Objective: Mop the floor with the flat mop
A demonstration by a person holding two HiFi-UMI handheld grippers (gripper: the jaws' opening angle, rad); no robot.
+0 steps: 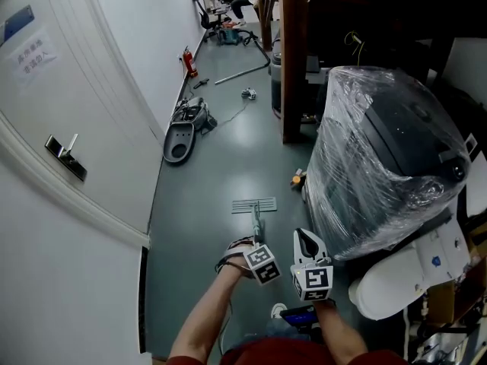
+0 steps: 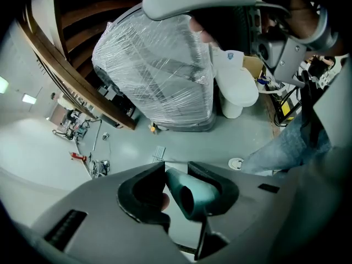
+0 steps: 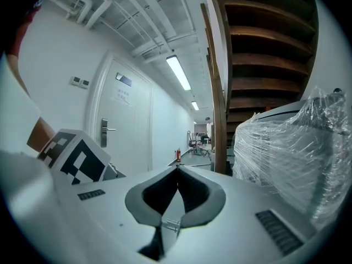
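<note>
**Operator:** State the work area.

**Technician:** A grey-green floor [image 1: 228, 166] runs away down a corridor. A plastic-wrapped machine [image 1: 380, 150] stands on the right and a door [image 1: 68, 90] is on the left.

**Operator:** Where is the mop?

**Technician:** The mop head [image 1: 254, 204] lies flat on the floor, straight ahead of both grippers. It is near the machine's base but apart from it. The handle [image 1: 256, 225] runs back from the head toward the person, so its long axis lies along the corridor.

**Operator:** And the grippers?

**Technician:** The left gripper [image 1: 257, 242] is clamped on the handle's upper end. The right gripper [image 1: 307, 242] is just beside it, jaws closed together on nothing and off the handle.

**Operator:** Next move?

**Technician:** Probably a push along the handle axis, driven by the left gripper. Free floor lies ahead and to the left.

**Operator:** Containers?

**Technician:** None shows any contents.
</note>
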